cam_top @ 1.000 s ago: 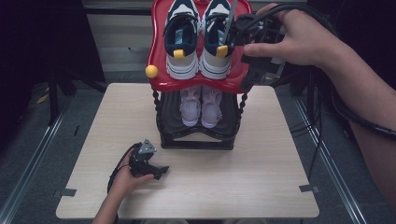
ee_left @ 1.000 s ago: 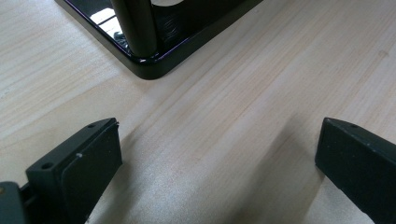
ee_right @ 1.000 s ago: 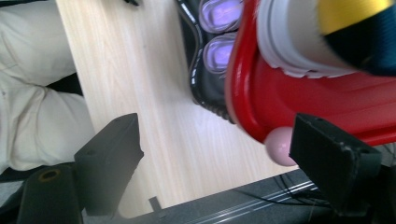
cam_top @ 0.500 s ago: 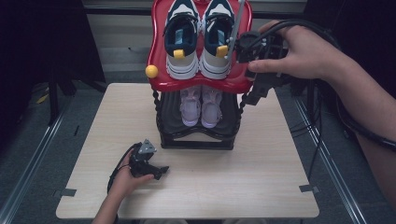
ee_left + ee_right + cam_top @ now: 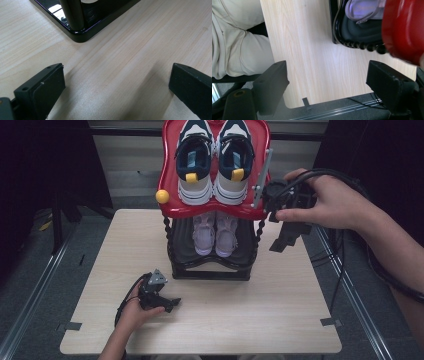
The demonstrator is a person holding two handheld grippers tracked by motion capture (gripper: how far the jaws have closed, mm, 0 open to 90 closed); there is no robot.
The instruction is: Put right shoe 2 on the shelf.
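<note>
A two-tier shoe rack stands at the back of the wooden table [image 5: 280, 320]. Its red top tray [image 5: 170, 180] carries a pair of navy and white sneakers [image 5: 215, 160]. A pale lavender pair [image 5: 215, 232] sits on the black lower tier [image 5: 245, 245]. My right gripper [image 5: 281, 240] hangs in the air just right of the rack, jaws pointing down, open with nothing between them [image 5: 327, 82]. My left gripper [image 5: 170, 304] rests on the table in front of the rack's left corner, also open and empty [image 5: 115, 85].
A yellow ball [image 5: 162, 196] sits on the rack's left post. The black rack base corner [image 5: 77, 35] lies just ahead of the left jaws. The person's light trousers [image 5: 239, 37] are by the table's near edge. Metal rails [image 5: 45, 275] run along both sides.
The right hand has come down and a little to the right, from beside the red top tray to beside the rack's right post. The left hand has stayed put.
</note>
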